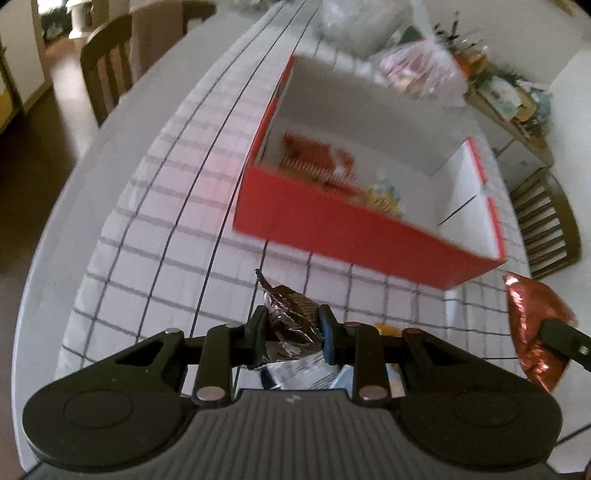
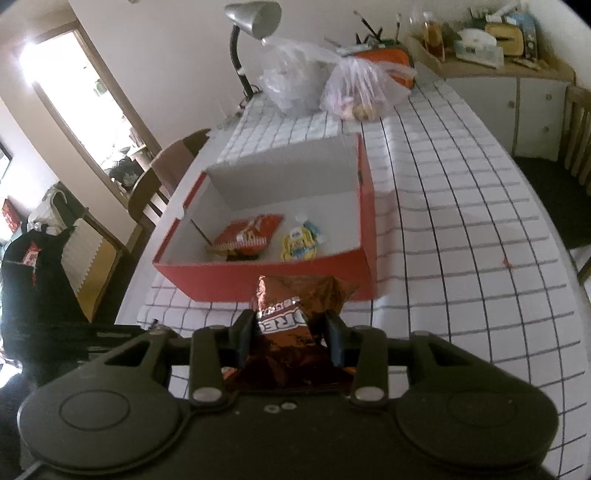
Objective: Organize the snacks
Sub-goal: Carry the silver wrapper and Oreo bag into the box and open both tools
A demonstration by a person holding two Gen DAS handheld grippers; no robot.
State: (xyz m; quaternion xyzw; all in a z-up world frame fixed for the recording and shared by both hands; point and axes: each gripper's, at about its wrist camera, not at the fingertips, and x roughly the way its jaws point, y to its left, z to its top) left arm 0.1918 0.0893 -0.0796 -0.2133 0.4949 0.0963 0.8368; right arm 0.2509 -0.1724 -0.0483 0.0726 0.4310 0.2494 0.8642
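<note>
We are in a home dining room: wooden slat-back chairs stand at a counter under a white grid-checked tablecloth, near a grey gooseneck lamp and a cluttered white sideboard.

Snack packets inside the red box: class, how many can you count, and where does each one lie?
2. An orange-red packet lies on the floor of the red box toward its left; a yellow packet lies to its right. The near wall may hide others.
</note>
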